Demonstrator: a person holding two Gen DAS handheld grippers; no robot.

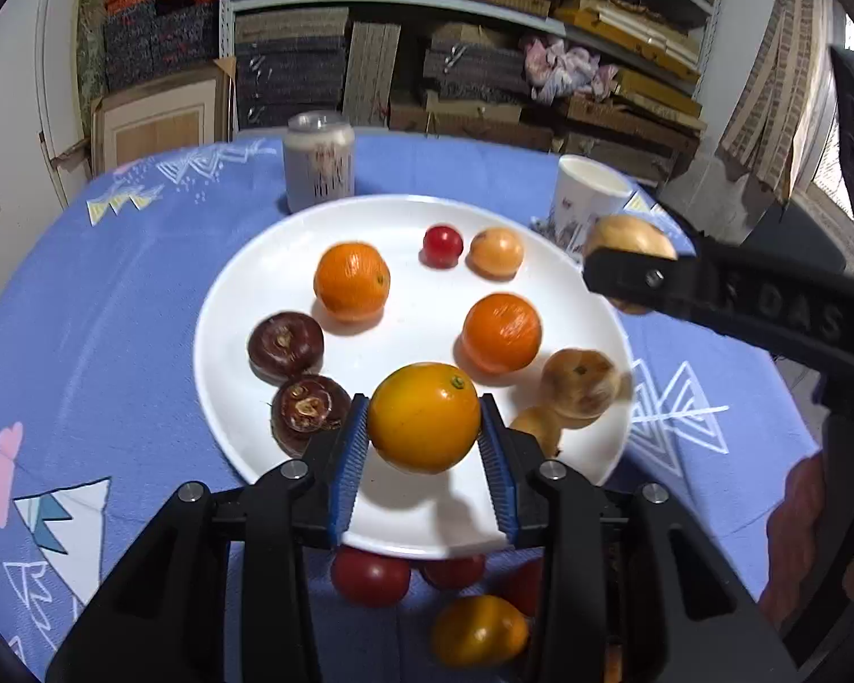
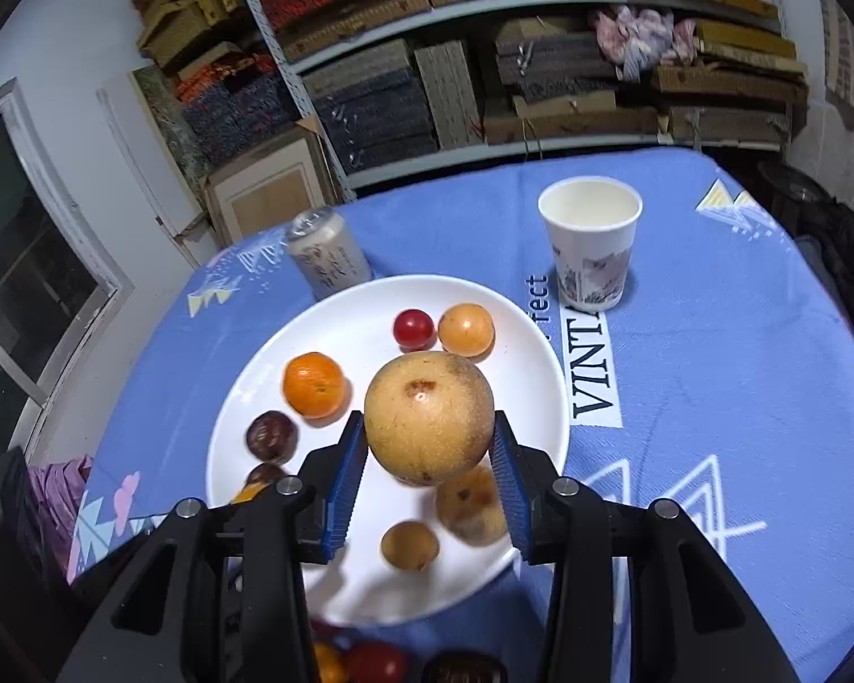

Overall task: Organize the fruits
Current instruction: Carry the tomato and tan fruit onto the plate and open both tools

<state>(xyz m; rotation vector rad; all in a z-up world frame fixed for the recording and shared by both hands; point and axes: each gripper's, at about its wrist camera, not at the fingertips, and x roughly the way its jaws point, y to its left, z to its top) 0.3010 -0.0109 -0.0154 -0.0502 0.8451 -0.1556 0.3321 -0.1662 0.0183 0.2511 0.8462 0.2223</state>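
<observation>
Right wrist: left claw [image 2: 239, 498] hidden; bottom fruits [image 2: 376, 661] cut off.

Metal shelving [image 1: 404, 0] spans back wall, crammed with flat cardboard boxes [image 2: 370, 108]. Pink crumpled cloth [image 1: 563, 68] sits on middle shelf. Cardboard carton [image 2: 267, 193] leans at shelf foot. White wall [image 2: 68, 40] left, dark window [image 2: 17, 279] beside it. Blue patterned tablecloth [image 1: 114, 296] covers table.

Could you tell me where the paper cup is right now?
The paper cup stands upright on the blue tablecloth beyond the white plate's far right edge, right of the can.
</observation>
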